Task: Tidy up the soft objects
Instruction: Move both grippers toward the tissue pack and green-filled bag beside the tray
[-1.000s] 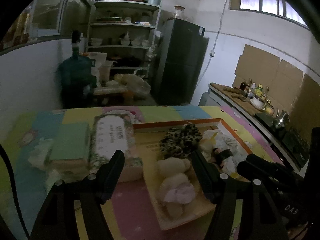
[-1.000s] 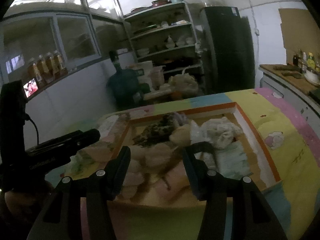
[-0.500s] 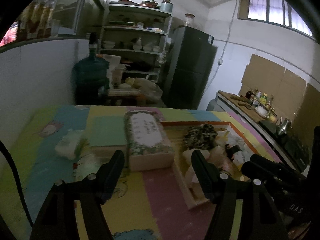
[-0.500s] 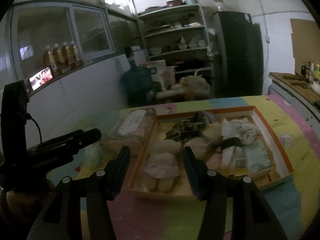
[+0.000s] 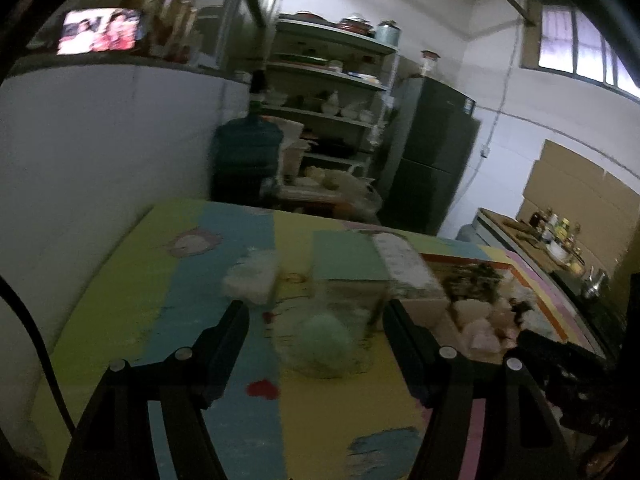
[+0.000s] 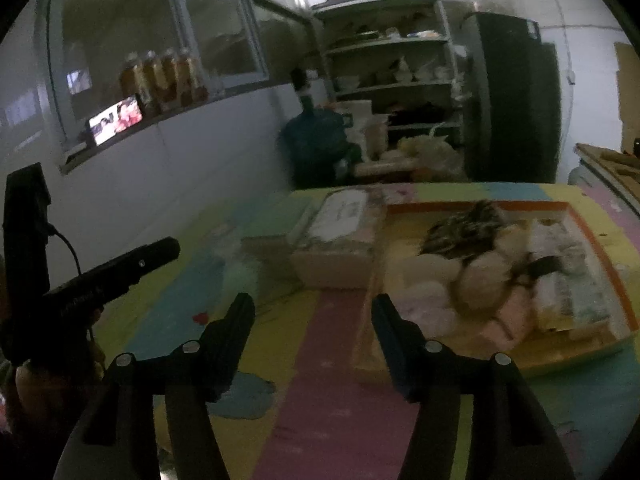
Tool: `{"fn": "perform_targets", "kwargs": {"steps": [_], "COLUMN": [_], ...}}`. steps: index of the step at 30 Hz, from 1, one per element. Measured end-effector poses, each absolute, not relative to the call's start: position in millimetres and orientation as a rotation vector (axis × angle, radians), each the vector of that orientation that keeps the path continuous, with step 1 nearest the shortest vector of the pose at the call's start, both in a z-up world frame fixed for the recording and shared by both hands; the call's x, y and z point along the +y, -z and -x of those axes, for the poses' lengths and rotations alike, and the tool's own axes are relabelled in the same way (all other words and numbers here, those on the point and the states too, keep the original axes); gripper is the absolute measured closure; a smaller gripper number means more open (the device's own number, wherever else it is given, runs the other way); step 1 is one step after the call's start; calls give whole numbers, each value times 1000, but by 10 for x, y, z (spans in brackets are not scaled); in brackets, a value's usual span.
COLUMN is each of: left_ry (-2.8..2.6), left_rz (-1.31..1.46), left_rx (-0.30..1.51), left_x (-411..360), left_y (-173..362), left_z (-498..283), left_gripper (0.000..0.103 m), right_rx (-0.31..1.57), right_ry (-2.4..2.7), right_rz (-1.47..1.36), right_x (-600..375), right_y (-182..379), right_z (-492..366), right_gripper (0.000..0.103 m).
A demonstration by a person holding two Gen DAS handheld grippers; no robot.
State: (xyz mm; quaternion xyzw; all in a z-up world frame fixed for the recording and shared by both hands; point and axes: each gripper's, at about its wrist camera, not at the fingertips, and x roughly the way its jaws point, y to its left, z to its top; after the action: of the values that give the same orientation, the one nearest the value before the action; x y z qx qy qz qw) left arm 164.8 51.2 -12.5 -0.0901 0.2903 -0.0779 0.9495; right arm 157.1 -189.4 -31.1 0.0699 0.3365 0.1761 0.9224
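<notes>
An orange-rimmed tray holds several soft toys, among them a leopard-print one and pale plush ones. The tray also shows at the right of the left wrist view. A pale green soft ball in clear wrap lies on the mat right between my left gripper's open fingers. A white soft bundle lies beyond it. My right gripper is open and empty, over the mat left of the tray.
A floral tissue box and a green-topped box stand left of the tray. The colourful mat covers the table. A white wall runs along the left edge. A water jug, shelves and a fridge stand behind.
Both grippers have swung left, away from the tray. The left gripper now faces the green wrapped ball instead of the toys in the tray. Both stay open.
</notes>
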Motion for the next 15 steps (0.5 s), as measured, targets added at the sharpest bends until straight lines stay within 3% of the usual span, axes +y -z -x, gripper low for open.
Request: {"fn": "perform_targets", "kwargs": {"steps": [4,15], "left_ry": [125,96], "left_rz": [197,174], "left_rx": [603,647], "left_x": [762,1180], "left_y": [191,335], "left_z": [-1672,-1921], "left_gripper": [34,34], "right_rx": [745,851], "right_ry": [-412,-506], "right_rz": [-133,-146], "right_x": [-1632,-951], "right_y": [430,772], "right_z": [-1672,-2198], "right_gripper": [26,26]}}
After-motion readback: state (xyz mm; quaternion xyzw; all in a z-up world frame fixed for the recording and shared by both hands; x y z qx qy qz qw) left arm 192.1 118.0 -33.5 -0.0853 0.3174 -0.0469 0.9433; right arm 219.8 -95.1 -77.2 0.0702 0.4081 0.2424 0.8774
